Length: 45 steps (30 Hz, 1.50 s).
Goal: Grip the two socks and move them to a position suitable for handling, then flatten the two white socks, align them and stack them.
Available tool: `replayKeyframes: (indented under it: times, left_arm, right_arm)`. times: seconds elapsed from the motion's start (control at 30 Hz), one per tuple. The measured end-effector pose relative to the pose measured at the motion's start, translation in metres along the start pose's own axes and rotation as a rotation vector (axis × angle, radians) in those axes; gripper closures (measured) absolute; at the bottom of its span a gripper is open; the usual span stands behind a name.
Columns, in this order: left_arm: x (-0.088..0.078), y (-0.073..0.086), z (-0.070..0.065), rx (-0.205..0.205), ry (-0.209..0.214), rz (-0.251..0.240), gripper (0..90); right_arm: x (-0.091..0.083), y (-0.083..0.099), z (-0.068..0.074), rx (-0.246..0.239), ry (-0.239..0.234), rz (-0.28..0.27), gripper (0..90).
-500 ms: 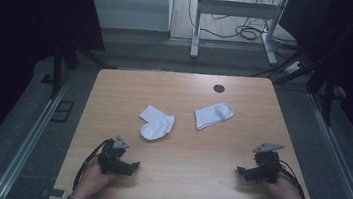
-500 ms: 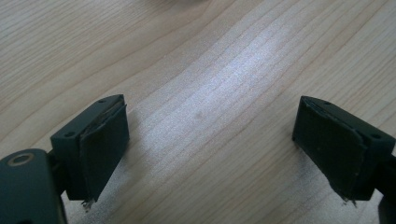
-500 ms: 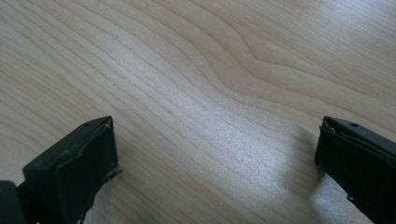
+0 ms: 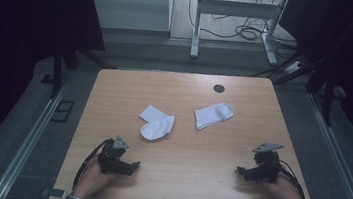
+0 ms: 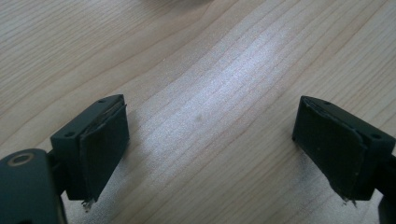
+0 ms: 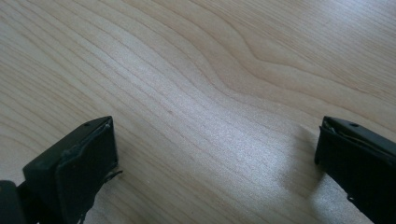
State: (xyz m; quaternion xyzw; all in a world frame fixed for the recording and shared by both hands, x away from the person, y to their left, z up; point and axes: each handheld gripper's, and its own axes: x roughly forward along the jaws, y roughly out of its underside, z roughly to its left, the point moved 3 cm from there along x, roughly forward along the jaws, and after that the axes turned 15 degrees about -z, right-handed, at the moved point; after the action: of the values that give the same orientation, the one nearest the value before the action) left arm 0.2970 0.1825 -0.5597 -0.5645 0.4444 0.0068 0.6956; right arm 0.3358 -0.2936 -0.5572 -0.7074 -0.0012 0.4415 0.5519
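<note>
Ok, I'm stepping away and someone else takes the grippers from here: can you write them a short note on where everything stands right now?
Left gripper: jaws open, nothing between them, resting on the table near its front left edge.
Right gripper: jaws open, nothing held, resting near the front right edge.
Left sock: white, lying flat near the table's middle, folded on itself.
Right sock: white, lying flat a little farther back, apart from the other.
Done: nothing visible; neither sock is touched.
Left: probably reach for the socks and pair or fold them; the left sock is the nearer one to the left gripper.
</note>
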Motion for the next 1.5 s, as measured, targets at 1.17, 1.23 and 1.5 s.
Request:
replayKeyframes:
  times: [1.17, 1.23, 1.5]
  left_arm:
    - [0.001, 0.000, 0.000, 0.000, 0.005, -0.003, 10.7]
    - [0.001, 0.000, 0.000, 0.000, 0.004, -0.003, 10.7]
    - [0.001, 0.000, 0.000, 0.001, 0.005, -0.005, 10.7]
  right_arm:
    - [-0.007, -0.019, 0.003, -0.027, -0.064, -0.053, 13.6]
    - [-0.007, -0.021, 0.002, -0.033, -0.062, -0.059, 13.8]
    - [-0.005, -0.028, 0.002, 0.001, -0.058, -0.092, 14.0]
